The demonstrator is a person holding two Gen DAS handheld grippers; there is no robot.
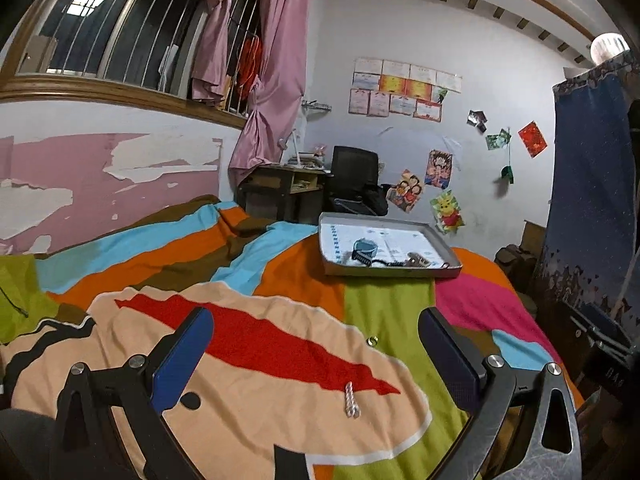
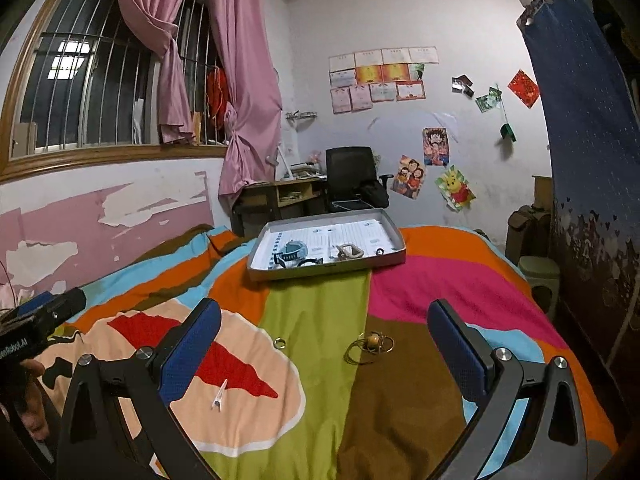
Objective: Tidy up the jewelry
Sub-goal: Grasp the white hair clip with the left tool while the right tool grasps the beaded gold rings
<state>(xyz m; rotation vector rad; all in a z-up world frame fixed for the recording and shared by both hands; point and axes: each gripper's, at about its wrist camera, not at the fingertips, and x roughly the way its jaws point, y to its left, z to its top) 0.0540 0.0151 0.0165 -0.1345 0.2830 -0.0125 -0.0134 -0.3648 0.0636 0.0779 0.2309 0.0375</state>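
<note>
While both hand-held grippers (image 1: 316,344) (image 2: 324,336) gape, jewelry tray (image 2: 396,256) sits beyond.

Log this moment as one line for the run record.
left hand-held gripper open, empty | right hand-held gripper open, empty | hair clip, ring, gold bangles on bedspread | tray holds watch

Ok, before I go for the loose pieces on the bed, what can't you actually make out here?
- Tray contents: too small in both views; the near wall hides the lower parts in the left wrist view.
- White clip-like piece: too small to identify; thin sliver in the right wrist view.
- Gold rings with bead: tangled, count unclear; absent from the left view.
- Small ring: tiny, type unclear.
- Left gripper, right gripper: open, empty.
</note>
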